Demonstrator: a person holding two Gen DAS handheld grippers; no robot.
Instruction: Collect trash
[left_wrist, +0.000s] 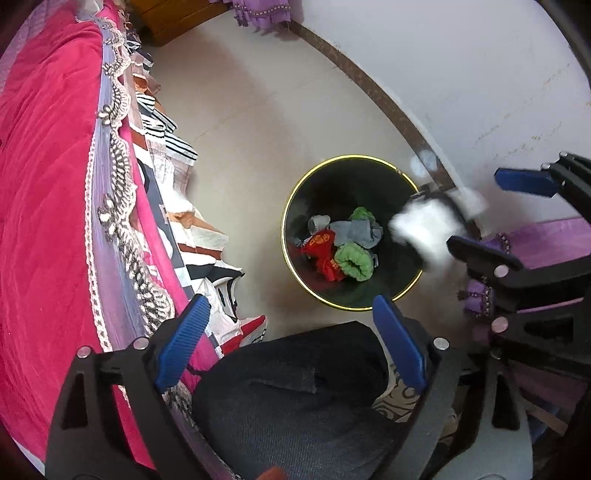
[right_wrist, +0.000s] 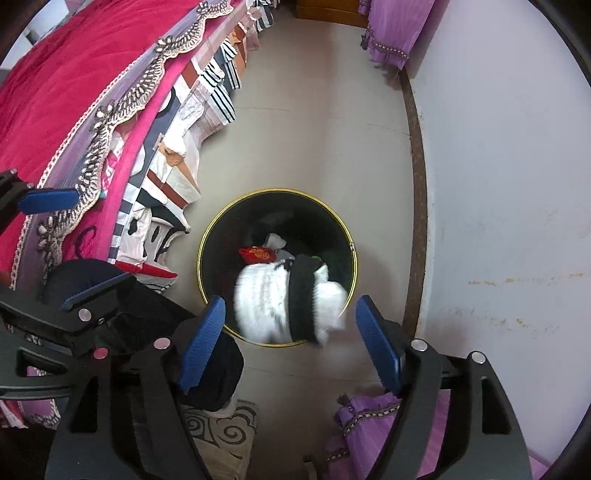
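A black bin with a gold rim (left_wrist: 291, 206) (right_wrist: 201, 254) stands on the floor beside the bed. It holds red, green and grey bits of trash (left_wrist: 343, 247). A white wad with a black band (right_wrist: 291, 302) (left_wrist: 424, 225) is blurred in the air over the bin's near rim, free of both fingers. My right gripper (right_wrist: 290, 336) (left_wrist: 487, 214) is open just above it. My left gripper (left_wrist: 291, 339) is open and empty over a dark denim knee (left_wrist: 295, 387), short of the bin.
A bed with a pink cover (left_wrist: 48, 166) (right_wrist: 74, 74) and hanging striped cloth runs along the left. A white wall with a brown skirting (right_wrist: 417, 184) is at the right. Purple fabric (right_wrist: 369, 417) lies near the right gripper. A patterned mat (right_wrist: 221, 432) lies on the floor.
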